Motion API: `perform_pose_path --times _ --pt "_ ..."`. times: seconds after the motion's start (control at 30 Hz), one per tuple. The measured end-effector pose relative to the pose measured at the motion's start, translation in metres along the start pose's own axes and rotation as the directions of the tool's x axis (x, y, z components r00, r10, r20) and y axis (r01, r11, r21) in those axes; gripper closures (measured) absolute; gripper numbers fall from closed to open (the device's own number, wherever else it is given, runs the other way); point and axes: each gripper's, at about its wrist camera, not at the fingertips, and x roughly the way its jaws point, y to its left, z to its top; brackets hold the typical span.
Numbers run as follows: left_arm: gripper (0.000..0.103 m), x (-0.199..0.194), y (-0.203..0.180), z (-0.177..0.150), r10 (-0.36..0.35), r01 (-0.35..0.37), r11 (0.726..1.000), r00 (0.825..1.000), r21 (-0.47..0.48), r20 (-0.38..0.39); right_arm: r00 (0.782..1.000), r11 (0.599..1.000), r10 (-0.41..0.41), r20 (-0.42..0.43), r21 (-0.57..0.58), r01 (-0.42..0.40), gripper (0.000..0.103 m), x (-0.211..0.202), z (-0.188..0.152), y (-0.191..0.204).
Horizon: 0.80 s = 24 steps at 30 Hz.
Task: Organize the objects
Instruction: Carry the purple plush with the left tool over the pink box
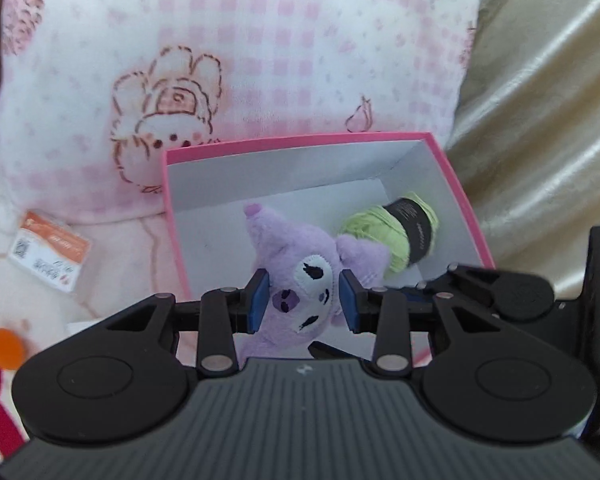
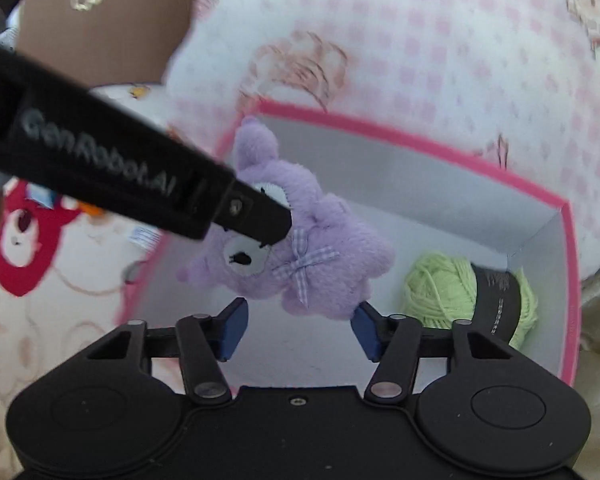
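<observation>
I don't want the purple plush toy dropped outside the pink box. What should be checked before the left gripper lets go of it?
1. Grip: the left gripper has its blue pads against both sides of the plush toy's head. Ok.
2. Toy over the box: it hangs above the white floor, inside the pink box rim. Ok.
3. Landing spot: the green yarn lies toward one corner, and bare floor shows under the toy. Ok.
4. Right gripper: open, holding nothing, its tips just under the toy's bottom; touching or not, cannot tell.
5. Height above the floor: cannot tell.
</observation>
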Motion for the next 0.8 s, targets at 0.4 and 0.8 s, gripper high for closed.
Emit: perform_pose_path --times 0.4,0.8 --pt "0.068 0.056 -0.003 0.009 0.115 -0.114 0.993 0.992 0.015 -0.046 0.998 0.999 0.045 -0.040 -0.024 -0.046 0.050 0.042 0.013 -0.045" --pt "0.067 0.071 -0.005 0.020 0.153 -0.153 0.988 0.988 -0.005 -0.029 0.994 0.998 0.047 -0.095 -0.028 -0.050 0.053 0.060 0.023 -0.057"
